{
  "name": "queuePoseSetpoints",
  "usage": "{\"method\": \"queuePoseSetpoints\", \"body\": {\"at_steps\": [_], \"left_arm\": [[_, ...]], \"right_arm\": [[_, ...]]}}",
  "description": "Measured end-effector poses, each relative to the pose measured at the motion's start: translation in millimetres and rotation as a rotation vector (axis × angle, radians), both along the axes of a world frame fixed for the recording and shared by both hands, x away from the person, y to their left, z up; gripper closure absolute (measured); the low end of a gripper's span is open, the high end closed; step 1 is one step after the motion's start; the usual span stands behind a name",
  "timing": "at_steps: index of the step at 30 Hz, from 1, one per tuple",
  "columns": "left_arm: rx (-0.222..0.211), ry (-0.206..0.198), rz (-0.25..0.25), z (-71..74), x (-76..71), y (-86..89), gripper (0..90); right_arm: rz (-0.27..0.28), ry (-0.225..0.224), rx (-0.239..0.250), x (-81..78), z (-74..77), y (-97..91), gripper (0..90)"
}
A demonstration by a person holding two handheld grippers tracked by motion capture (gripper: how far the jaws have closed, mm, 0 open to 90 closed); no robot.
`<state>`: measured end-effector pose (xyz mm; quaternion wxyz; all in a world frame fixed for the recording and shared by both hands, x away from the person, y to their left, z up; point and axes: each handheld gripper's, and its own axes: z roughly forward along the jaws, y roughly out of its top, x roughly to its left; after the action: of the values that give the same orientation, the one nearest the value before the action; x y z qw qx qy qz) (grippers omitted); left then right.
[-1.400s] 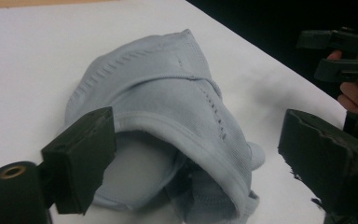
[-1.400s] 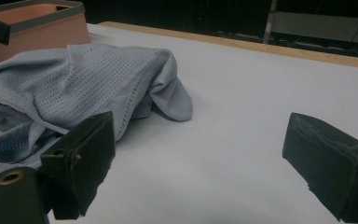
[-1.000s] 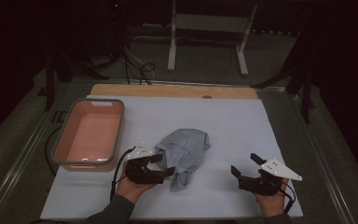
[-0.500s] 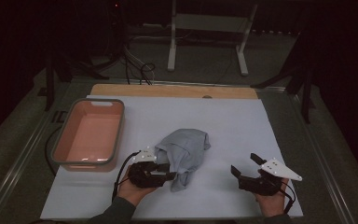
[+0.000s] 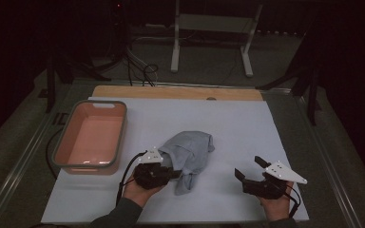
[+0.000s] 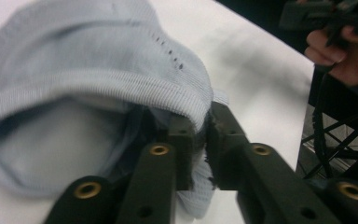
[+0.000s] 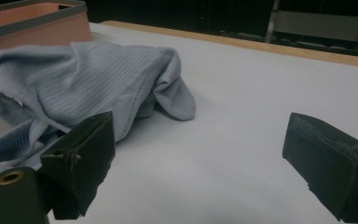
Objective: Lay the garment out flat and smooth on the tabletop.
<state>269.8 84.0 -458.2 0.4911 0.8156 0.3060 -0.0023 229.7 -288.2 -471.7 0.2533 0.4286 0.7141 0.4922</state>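
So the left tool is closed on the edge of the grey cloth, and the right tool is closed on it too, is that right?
Not quite. The left tool is indeed closed on the edge of the grey cloth, but the right tool is open and apart from it, with nothing between its jaws, as the right gripper view shows.

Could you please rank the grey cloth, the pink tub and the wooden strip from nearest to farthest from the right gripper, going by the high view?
From the right gripper:
1. Grey cloth, just to its left.
2. Pink tub, far left.
3. Wooden strip, at the table's far edge.

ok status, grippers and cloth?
Left gripper just closed, pinching cloth edge. Right gripper open, apart from it. Nothing in the way.
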Motion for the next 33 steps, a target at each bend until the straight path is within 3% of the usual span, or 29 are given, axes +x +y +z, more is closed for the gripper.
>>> {"method": "queuePoseSetpoints", "body": {"at_steps": [2,12,16,24,33], "left_arm": [[-0.034,-0.025,0.006,11.7,5.0,-1.5,86.9],[-0.136,-0.047,0.024,38.9,20.4,-6.1,88.1],[-0.175,-0.052,0.033,46.6,24.8,-6.2,88.2],[-0.236,-0.080,0.049,64.3,27.8,-5.4,88.3],[-0.267,-0.100,0.076,77.9,30.6,-1.7,88.4]], "right_arm": [[0.007,0.001,-0.001,-0.1,0.2,1.5,9.6],[0.043,0.021,0.048,-0.5,1.2,5.9,9.6],[0.059,0.023,0.045,-2.0,2.0,12.1,9.6],[0.115,0.013,0.040,-5.6,6.8,33.3,9.6],[0.166,0.003,0.028,-11.4,10.5,49.2,9.7]]}}
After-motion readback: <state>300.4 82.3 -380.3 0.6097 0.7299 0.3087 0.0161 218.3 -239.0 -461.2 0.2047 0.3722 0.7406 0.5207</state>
